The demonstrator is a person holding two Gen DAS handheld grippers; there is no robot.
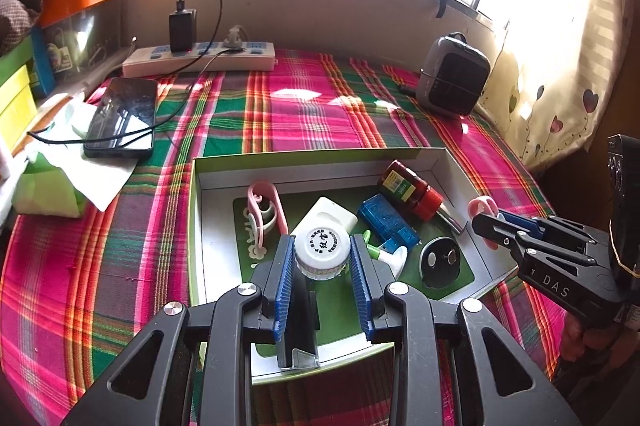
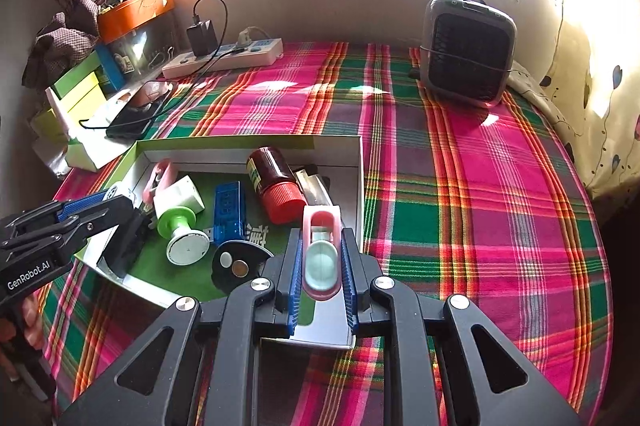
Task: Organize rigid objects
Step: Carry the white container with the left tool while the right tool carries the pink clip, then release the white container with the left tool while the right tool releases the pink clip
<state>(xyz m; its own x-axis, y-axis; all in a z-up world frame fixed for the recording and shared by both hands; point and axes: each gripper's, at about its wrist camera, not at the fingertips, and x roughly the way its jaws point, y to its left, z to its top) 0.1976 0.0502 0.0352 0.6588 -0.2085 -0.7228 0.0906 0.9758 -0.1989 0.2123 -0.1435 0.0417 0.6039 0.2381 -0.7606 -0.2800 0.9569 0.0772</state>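
The white bottle [image 1: 321, 244], its round cap printed with black characters and a ribbed rim below, sits low in the middle of the left wrist view, pinched between the blue ribbed pads of the left gripper [image 1: 322, 254]. It hangs over the green-lined box [image 1: 320, 156], whose white walls fill the lower centre of that frame. In the right wrist view the right gripper [image 2: 321, 258] has its jaws pressed tight on a pink clip [image 2: 321, 254] with a pale green oval inset, at the bottom centre, over the box's near right corner.

Inside the box lie a dark red jar [image 1: 412, 190] with a red cap at the upper right, a blue translucent stick [image 1: 386, 220] beside it, a white block [image 1: 332, 216] behind the bottle, a pink and white clip [image 1: 262, 212] at the left, a white-and-green stamp [image 2: 182, 230], and a black round disc [image 1: 440, 260] at the lower right.

The box rests on a plaid cloth [image 1: 300, 114] of pink, green and orange. Further up are a phone [image 1: 124, 116] at the left, a power strip [image 1: 200, 60] with a black charger, and a grey heater [image 1: 454, 76] at the upper right.
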